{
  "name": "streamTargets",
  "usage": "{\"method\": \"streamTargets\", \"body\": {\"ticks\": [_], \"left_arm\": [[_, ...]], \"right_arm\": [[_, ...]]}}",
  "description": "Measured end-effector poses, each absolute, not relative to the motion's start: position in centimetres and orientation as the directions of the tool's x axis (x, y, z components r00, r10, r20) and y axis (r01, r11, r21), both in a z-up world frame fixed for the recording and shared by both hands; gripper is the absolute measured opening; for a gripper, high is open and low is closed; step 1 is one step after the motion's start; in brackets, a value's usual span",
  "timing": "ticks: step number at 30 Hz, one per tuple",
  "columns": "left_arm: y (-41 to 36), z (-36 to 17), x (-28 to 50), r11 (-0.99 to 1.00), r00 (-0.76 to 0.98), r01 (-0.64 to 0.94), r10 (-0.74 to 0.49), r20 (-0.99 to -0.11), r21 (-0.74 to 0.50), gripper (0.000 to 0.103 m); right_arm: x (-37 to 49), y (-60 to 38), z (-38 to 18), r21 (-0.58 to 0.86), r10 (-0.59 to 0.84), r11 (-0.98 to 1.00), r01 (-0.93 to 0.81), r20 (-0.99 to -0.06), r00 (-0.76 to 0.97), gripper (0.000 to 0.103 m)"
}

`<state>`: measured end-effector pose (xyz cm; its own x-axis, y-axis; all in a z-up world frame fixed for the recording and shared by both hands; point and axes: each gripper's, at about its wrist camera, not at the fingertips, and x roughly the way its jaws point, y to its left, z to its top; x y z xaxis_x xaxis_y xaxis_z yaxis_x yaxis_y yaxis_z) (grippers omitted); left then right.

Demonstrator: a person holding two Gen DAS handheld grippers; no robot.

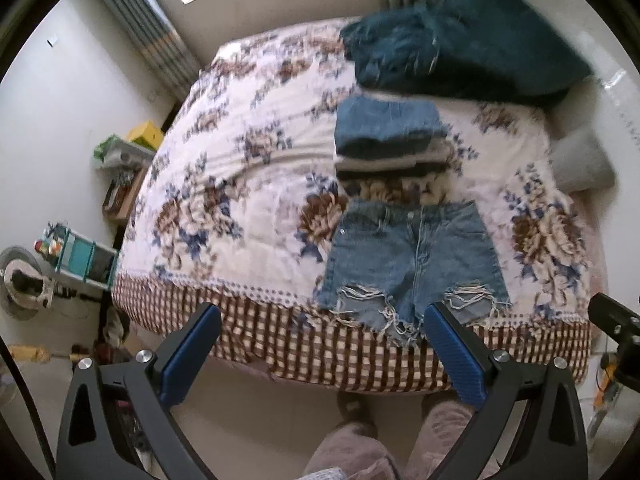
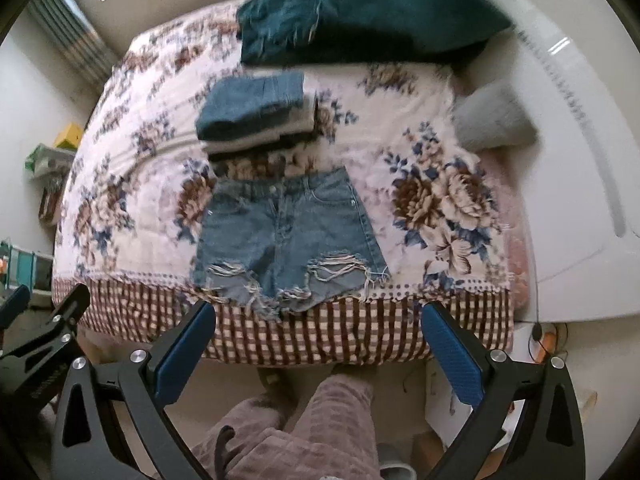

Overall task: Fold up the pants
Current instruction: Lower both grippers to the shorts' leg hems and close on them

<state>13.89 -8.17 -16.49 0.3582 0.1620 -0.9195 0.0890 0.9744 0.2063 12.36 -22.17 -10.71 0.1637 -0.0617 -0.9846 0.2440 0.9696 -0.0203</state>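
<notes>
Ripped blue denim shorts [image 1: 412, 256] lie flat and unfolded at the near edge of the flowered bed [image 1: 240, 184], waistband away from me, frayed hems at the edge. They also show in the right wrist view [image 2: 288, 232]. My left gripper [image 1: 320, 320] is open and empty, held above the floor just short of the bed edge, below the shorts' hems. My right gripper [image 2: 318, 316] is open and empty, also in front of the bed edge, below the hems. The right gripper's tip shows in the left wrist view [image 1: 612, 316].
A stack of folded clothes [image 1: 388, 136] lies behind the shorts, also in the right wrist view [image 2: 256, 116]. A dark teal pile [image 1: 460, 44] lies at the far side. A grey pillow [image 2: 492, 120] sits at right. Shelves and clutter [image 1: 80, 256] stand left. My legs [image 2: 320, 420] are below.
</notes>
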Motion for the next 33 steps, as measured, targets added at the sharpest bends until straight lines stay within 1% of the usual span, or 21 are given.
{"method": "streamTargets", "body": {"ticks": [3, 5, 6, 7, 9, 11, 13, 14, 15, 16, 17, 18, 22, 25, 27, 31, 32, 33], "left_arm": [[-10.4, -20.8, 16.0, 0.973, 0.306, 0.057, 0.195, -0.932, 0.222, 0.103], [-12.6, -24.4, 17.3, 0.98, 0.256, 0.029, 0.182, -0.949, 0.196, 0.103], [-13.5, -26.1, 17.8, 0.981, 0.232, 0.014, 0.187, -0.955, 0.196, 0.103], [-14.6, -28.2, 18.4, 0.982, 0.199, -0.001, 0.183, -0.963, 0.187, 0.103], [-17.0, -32.1, 19.3, 0.99, 0.154, -0.022, 0.144, -0.978, 0.142, 0.103], [-19.7, -36.2, 19.9, 0.993, 0.112, -0.031, 0.113, -0.987, 0.11, 0.103], [-22.2, -39.7, 19.9, 0.996, 0.088, -0.031, 0.084, -0.993, 0.081, 0.103], [-23.4, -41.7, 19.9, 0.997, 0.064, -0.031, 0.071, -0.995, 0.069, 0.099], [-24.7, -43.7, 19.8, 0.998, 0.043, -0.031, 0.063, -0.997, 0.062, 0.093], [-25.7, -45.1, 19.7, 0.998, 0.027, -0.03, 0.063, -0.998, 0.062, 0.087], [-26.9, -46.9, 19.4, 0.998, 0.02, -0.032, 0.06, -0.998, 0.059, 0.07], [-28.0, -48.3, 19.2, 0.998, 0.017, -0.03, 0.054, -0.998, 0.054, 0.064], [-32.2, -54.9, 17.8, 0.998, -0.069, -0.056, 0.029, -0.997, 0.032, 0.064], [-34.5, -58.0, 16.7, 0.998, -0.111, -0.06, 0.0, -0.994, 0.007, 0.064], [-35.7, -59.8, 16.2, 0.998, -0.138, -0.056, -0.029, -0.99, -0.022, 0.064], [-37.2, -62.4, 16.4, 1.0, -0.128, -0.028, -0.001, -0.992, 0.003, 0.063], [-37.2, -62.6, 16.6, 1.0, -0.116, -0.03, -0.009, -0.993, -0.005, 0.055], [-37.1, -62.8, 16.9, 0.999, -0.098, -0.033, -0.022, -0.995, -0.019, 0.038]], "right_arm": [[16.1, -26.6, -16.5, -0.015, -0.034, 0.978, 0.207, -0.995, 0.09, 0.103], [18.2, -29.4, -20.2, 0.01, 0.004, 0.984, 0.18, -0.999, 0.036, 0.103], [19.6, -31.3, -22.8, 0.021, 0.02, 0.987, 0.161, -1.0, 0.005, 0.101], [20.4, -32.5, -24.2, 0.02, 0.023, 0.988, 0.151, -1.0, -0.018, 0.098], [22.8, -35.5, -28.6, 0.024, 0.03, 0.994, 0.106, -0.998, -0.05, 0.073], [24.0, -37.6, -31.9, 0.002, 0.008, 0.997, 0.075, -0.997, -0.081, 0.067], [25.7, -39.9, -36.0, -0.002, 0.004, 0.999, 0.054, -0.994, -0.108, 0.067], [26.4, -40.9, -37.8, -0.003, 0.003, 0.999, 0.05, -0.992, -0.129, 0.068], [27.5, -42.2, -40.4, 0.011, 0.017, 0.999, 0.045, -0.989, -0.15, 0.068], [27.9, -42.6, -41.5, 0.024, 0.031, 0.999, 0.044, -0.986, -0.161, 0.068], [28.8, -43.5, -43.9, 0.045, 0.051, 0.998, 0.038, -0.981, -0.186, 0.068], [29.2, -43.7, -45.6, 0.059, 0.064, 0.998, 0.029, -0.976, -0.21, 0.068], [30.9, -44.1, -51.5, 0.097, 0.089, 0.995, -0.011, -0.955, -0.283, 0.068], [32.1, -42.7, -54.7, 0.142, 0.11, 0.986, -0.083, -0.943, -0.313, 0.069], [32.9, -41.9, -56.6, 0.147, 0.101, 0.981, -0.122, -0.94, -0.326, 0.069], [34.5, -40.4, -59.3, 0.167, 0.109, 0.976, -0.143, -0.932, -0.344, 0.069], [35.1, -40.1, -59.9, 0.167, 0.11, 0.976, -0.142, -0.933, -0.342, 0.069], [35.6, -40.0, -60.4, 0.176, 0.119, 0.975, -0.135, -0.93, -0.349, 0.069]]}}
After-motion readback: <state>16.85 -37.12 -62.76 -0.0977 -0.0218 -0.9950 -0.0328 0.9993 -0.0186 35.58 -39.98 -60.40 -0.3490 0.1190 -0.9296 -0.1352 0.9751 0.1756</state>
